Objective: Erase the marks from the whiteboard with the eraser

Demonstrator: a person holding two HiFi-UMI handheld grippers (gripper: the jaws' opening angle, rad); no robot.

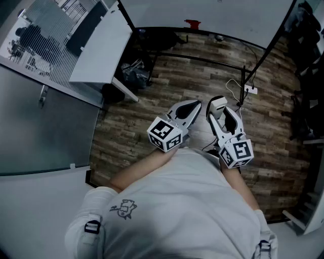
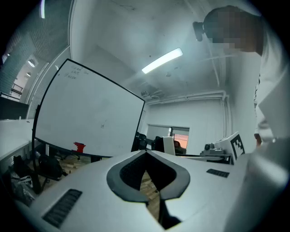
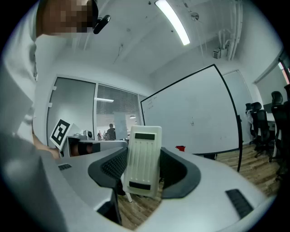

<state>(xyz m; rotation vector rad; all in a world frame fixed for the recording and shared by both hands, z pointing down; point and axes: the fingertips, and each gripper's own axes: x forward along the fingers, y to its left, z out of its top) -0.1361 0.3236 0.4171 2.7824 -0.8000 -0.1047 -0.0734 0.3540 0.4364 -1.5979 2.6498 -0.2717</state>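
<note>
Low at centre of the right gripper view, my right tongs [image 3: 143, 169] clamp the white eraser [image 3: 144, 156] upright. My left tongs [image 2: 146, 156] are closed on nothing. Farther off, right of centre, stands the whiteboard [image 3: 195, 113].

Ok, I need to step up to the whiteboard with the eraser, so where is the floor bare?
The wood floor is bare in the middle strip in front of the whiteboard. It is crowded at both sides: dark bags under the white table on the left, and a white cable by the stand leg on the right.
</note>
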